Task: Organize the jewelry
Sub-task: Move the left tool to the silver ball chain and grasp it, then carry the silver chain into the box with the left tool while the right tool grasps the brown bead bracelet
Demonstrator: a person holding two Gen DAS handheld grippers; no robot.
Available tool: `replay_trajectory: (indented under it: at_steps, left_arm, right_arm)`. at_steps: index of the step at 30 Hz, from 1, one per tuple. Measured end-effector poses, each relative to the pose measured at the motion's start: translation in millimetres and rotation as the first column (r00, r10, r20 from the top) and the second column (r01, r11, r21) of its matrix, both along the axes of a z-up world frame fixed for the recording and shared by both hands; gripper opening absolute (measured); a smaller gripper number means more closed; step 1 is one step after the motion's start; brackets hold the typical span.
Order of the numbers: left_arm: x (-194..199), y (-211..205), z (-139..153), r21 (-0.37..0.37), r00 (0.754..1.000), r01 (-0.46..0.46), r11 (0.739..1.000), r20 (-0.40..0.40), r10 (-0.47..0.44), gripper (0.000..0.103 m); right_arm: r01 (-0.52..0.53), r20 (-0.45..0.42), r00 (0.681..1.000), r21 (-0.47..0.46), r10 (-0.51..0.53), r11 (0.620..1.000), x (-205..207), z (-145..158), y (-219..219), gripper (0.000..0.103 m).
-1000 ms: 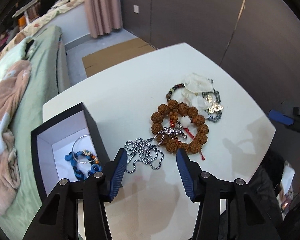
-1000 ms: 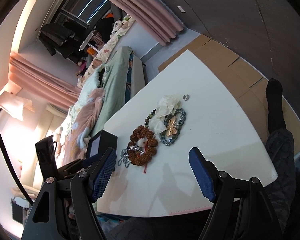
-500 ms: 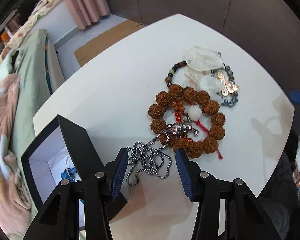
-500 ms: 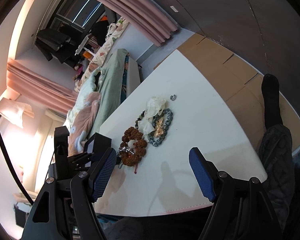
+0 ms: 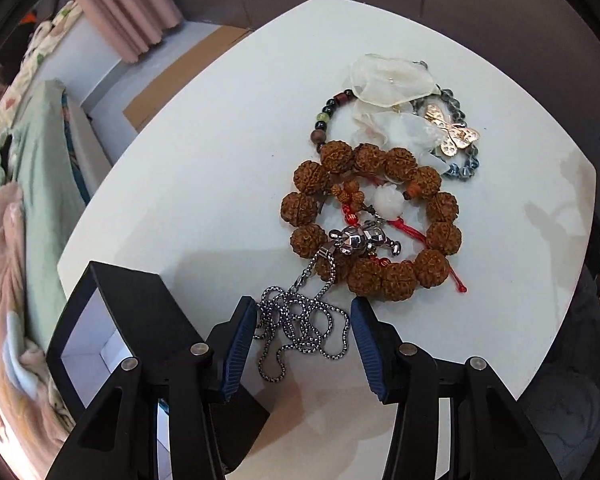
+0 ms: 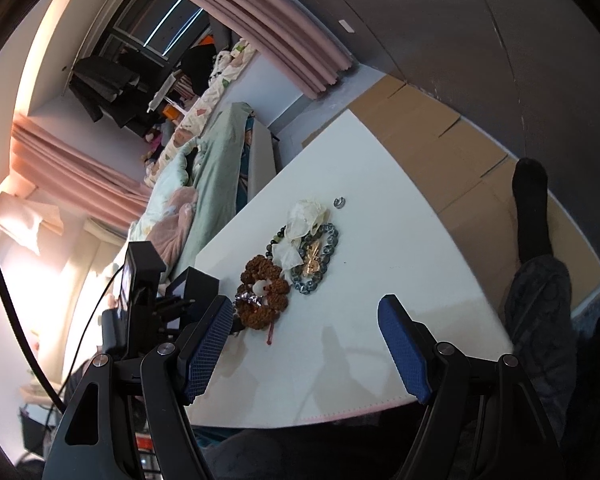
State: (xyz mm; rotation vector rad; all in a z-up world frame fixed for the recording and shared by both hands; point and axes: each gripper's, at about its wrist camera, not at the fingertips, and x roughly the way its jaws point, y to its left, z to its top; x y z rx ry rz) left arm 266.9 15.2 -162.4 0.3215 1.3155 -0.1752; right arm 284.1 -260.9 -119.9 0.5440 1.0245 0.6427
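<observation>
On a white table (image 5: 204, 184), the left gripper (image 5: 303, 334) hangs with its jaws apart on either side of a heaped silver chain (image 5: 300, 328), not pinching it. The chain touches a brown bead bracelet (image 5: 370, 216), with a black box (image 5: 132, 320) just left. The right gripper (image 6: 306, 350) hovers wide, holding nothing.

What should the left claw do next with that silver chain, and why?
Probably ease down and close: the left gripper is open, its jaws either side of the silver chain heaped on the white table. The chain's pendant end lies over the brown bead bracelet, so lift slowly afterward.
</observation>
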Motion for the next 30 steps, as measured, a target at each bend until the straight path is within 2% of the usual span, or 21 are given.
replay_trajectory:
  at_steps: [5, 9, 12, 13, 15, 18, 21, 27, 30]
  left_arm:
    - [-2.4, -0.2, 0.3, -0.008, 1.000, 0.020, 1.000, 0.008, -0.020, 0.046]
    - [-3.1, -8.0, 0.4, -0.012, 0.999, 0.038, 0.999, 0.010, -0.038, 0.025]
    - [-9.1, -15.5, 1.5, 0.013, 0.999, 0.037, 0.999, 0.028, -0.037, 0.011]
    - [-9.4, -13.8, 2.0, -0.003, 0.999, 0.026, 1.000, 0.027, -0.026, 0.006]
    - [-10.0, -9.2, 5.4, -0.045, 1.000, 0.009, 0.999, 0.031, -0.008, 0.004]
    - [-15.0, -7.8, 15.1, -0.044, 0.997, -0.008, 0.999, 0.074, 0.011, 0.004]
    - [-18.3, -0.8, 34.0, -0.075, 0.990, -0.048, 0.996, 0.126, 0.057, 0.004]
    - [-28.8, 13.1, 82.5, -0.114, 0.958, -0.107, 0.988, 0.253, 0.133, 0.004]
    - [-30.5, 16.5, 98.5, -0.138, 0.944, -0.114, 0.984, 0.293, 0.151, 0.004]
  right_arm:
    - [0.007, -0.011, 1.000, 0.009, -0.007, 1.000, -4.9, 0.7, -4.3, 0.076]
    - [-0.009, 0.002, 1.000, 0.004, 0.009, 1.000, -9.3, 7.0, -2.1, 0.076]
    - [-0.010, 0.010, 1.000, 0.004, 0.010, 1.000, -14.0, 11.1, -2.6, 0.076]
    - [-0.008, 0.010, 1.000, 0.004, 0.008, 1.000, -15.1, 11.8, -3.5, 0.076]
    - [-0.004, 0.009, 1.000, 0.003, 0.004, 1.000, -16.1, 12.8, -4.9, 0.076]
    - [-0.001, 0.006, 1.000, 0.004, 0.001, 1.000, -16.7, 12.4, -7.2, 0.076]
    - [-0.007, -0.003, 1.000, 0.008, 0.007, 1.000, -15.4, 11.8, -3.3, 0.076]
    - [-0.053, -0.008, 0.999, 0.022, 0.053, 0.998, -13.2, 12.4, 19.9, 0.076]
    - [-0.076, -0.017, 0.997, 0.025, 0.076, 0.997, -10.3, 11.7, 35.2, 0.076]
